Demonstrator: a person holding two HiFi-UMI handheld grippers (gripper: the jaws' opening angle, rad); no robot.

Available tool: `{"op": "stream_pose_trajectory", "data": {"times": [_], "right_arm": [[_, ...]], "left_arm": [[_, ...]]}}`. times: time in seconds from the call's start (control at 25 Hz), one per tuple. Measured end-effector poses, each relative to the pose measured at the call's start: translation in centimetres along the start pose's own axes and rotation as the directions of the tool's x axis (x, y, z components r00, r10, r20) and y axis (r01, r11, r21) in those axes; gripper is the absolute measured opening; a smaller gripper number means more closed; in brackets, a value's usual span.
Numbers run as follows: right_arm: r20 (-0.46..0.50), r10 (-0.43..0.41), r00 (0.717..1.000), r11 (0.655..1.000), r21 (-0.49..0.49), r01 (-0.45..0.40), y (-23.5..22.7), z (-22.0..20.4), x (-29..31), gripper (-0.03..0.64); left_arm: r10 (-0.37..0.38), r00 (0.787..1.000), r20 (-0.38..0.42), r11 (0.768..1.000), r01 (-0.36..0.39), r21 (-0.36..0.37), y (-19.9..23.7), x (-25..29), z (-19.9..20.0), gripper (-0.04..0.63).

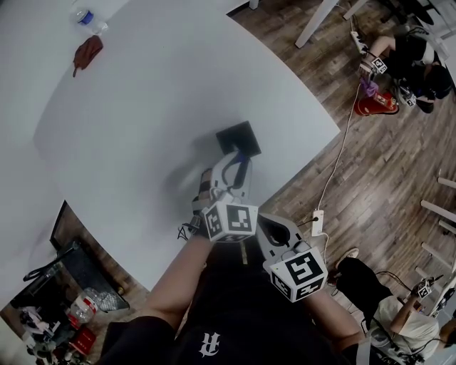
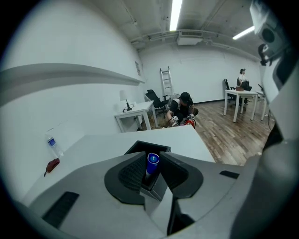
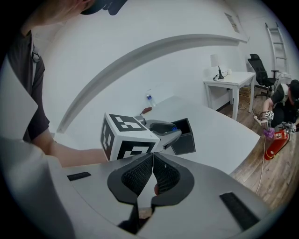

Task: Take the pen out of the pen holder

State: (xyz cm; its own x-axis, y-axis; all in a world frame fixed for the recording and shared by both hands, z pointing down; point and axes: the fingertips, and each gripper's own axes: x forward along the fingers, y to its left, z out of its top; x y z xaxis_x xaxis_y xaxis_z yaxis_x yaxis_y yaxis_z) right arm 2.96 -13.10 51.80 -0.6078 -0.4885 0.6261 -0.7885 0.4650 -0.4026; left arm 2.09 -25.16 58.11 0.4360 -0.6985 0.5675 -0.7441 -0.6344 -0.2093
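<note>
A black square pen holder stands on the white table near its right edge. My left gripper is shut on a blue pen, just on the near side of the holder. In the left gripper view the pen's blue cap sticks up between the closed jaws of the left gripper, with the pen holder right behind. The right gripper hangs off the table's edge, shut and empty. Its own view shows the right gripper, the pen holder and the pen.
A water bottle and a reddish-brown object lie at the table's far left. On the wood floor to the right are a power strip, a red extinguisher and a seated person.
</note>
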Motion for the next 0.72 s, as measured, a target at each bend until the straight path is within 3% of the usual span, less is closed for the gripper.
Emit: {"op": "stream_pose_trajectory", "data": {"times": [0.72], "right_arm": [[0.056, -0.012, 0.998, 0.998, -0.067, 0.016, 0.8, 0.3, -2.6, 0.015]], "left_arm": [[0.051, 0.992, 0.117, 0.998, -0.053, 0.016, -0.3, -4.6, 3.2, 0.071]]}}
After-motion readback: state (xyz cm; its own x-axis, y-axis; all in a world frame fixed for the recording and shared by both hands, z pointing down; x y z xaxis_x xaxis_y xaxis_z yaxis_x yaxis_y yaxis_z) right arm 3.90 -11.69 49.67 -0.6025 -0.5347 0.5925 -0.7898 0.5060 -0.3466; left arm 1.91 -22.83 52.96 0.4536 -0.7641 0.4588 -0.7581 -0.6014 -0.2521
